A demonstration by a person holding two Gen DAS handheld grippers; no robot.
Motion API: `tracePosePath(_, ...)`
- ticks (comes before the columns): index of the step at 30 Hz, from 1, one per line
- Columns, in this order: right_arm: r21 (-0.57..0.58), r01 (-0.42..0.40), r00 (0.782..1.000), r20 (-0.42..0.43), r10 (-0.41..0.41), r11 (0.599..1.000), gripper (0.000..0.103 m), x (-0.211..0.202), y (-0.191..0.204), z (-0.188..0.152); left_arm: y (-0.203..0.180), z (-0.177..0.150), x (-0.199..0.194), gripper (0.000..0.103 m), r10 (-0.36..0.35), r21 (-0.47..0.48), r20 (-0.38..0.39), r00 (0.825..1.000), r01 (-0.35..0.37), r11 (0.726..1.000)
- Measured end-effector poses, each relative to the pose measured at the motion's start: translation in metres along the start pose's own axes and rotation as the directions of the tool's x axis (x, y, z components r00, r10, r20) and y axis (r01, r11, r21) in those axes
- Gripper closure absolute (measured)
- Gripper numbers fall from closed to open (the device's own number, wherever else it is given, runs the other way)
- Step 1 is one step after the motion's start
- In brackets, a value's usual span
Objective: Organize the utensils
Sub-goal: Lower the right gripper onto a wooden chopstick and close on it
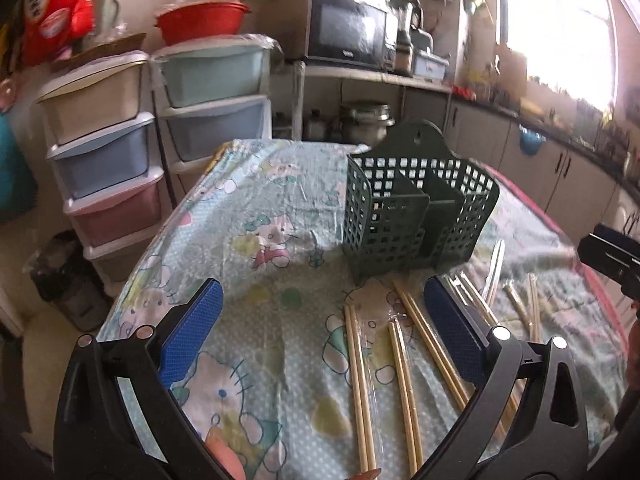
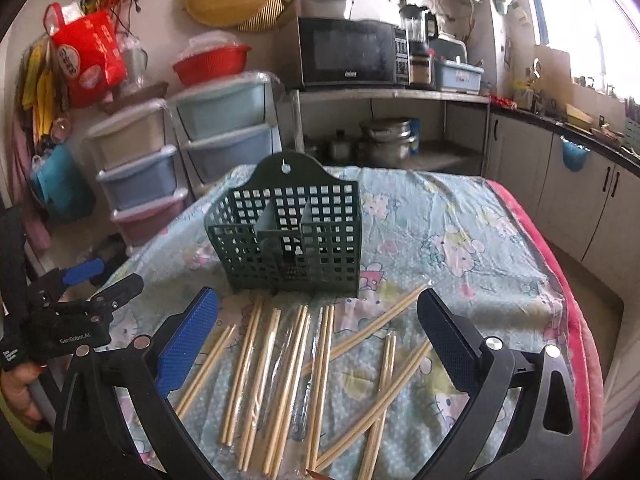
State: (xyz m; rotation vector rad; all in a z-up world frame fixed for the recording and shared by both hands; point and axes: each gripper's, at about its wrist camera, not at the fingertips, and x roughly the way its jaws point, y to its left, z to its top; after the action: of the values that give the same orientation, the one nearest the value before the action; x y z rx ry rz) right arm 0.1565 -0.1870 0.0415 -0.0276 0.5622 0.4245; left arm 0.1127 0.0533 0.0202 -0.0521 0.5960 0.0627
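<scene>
A dark green lattice utensil holder (image 1: 416,220) (image 2: 292,236) with inner dividers stands upright and empty on the table. Several pairs of wooden chopsticks (image 2: 280,372) (image 1: 400,372), some in clear wrappers, lie scattered on the cloth in front of it. My left gripper (image 1: 320,320) is open above the cloth, left of most chopsticks, with nothing between its blue pads (image 1: 192,332). My right gripper (image 2: 316,320) is open too, hovering over the chopstick pile, holding nothing. The left gripper (image 2: 96,280) also shows at the left edge of the right wrist view.
The table wears a pale blue cartoon-print cloth (image 1: 248,216) under clear plastic, with a red edge (image 2: 576,320) on the right. Stacked plastic drawers (image 1: 104,152) stand beyond the left side. A microwave (image 2: 348,52), pots and a counter line the back wall.
</scene>
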Motion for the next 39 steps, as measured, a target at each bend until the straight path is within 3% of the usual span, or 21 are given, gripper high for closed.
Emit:
tracePosePath(4, -0.014, 0.024, 0.998, -0.049, -0.025, 1.000, 0.007, 0.021, -0.004, 0.005, -0.006, 0.005, 0.019, 0.010, -0.037, 0.041, -0.051, 0.998, 0.039, 0.998)
tracePosePath(9, -0.039, 0.042, 0.989, -0.142, -0.047, 0.998, 0.027, 0.051, -0.007, 0.006, -0.002, 0.004, 0.050, 0.011, -0.120, -0.007, -0.159, 0.980, 0.121, 0.993)
tracePosePath(11, -0.047, 0.039, 0.983, -0.179, -0.047, 0.998, 0.037, 0.063, -0.009, 0.005, -0.003, 0.002, 0.057, 0.019, -0.138, -0.004, -0.183, 0.973, 0.139, 0.990)
tracePosePath(13, -0.064, 0.032, 0.977, -0.210, -0.045, 0.997, 0.045, 0.074, -0.009, 0.003, -0.003, -0.001, 0.067, 0.036, -0.158, -0.009, -0.228, 0.961, 0.160, 0.987)
tracePosePath(20, -0.086, 0.006, 0.956, -0.291, -0.031, 0.996, 0.064, 0.102, -0.007, -0.002, 0.001, -0.010, 0.083, 0.060, -0.238, -0.063, -0.307, 0.922, 0.230, 0.971)
tracePosePath(26, -0.085, -0.004, 0.942, -0.335, -0.024, 0.996, 0.068, 0.121, -0.008, -0.004, 0.002, -0.015, 0.101, 0.076, -0.265, -0.101, -0.369, 0.891, 0.245, 0.964)
tracePosePath(33, -0.075, -0.010, 0.924, -0.381, -0.019, 0.997, 0.068, 0.141, -0.014, -0.010, 0.007, -0.019, 0.121, 0.077, -0.262, -0.135, -0.423, 0.868, 0.226, 0.965)
tracePosePath(39, -0.066, -0.020, 0.907, -0.421, -0.009, 0.998, 0.068, 0.161, -0.016, -0.012, 0.004, -0.014, 0.128, 0.077, -0.260, -0.134, -0.433, 0.863, 0.223, 0.965)
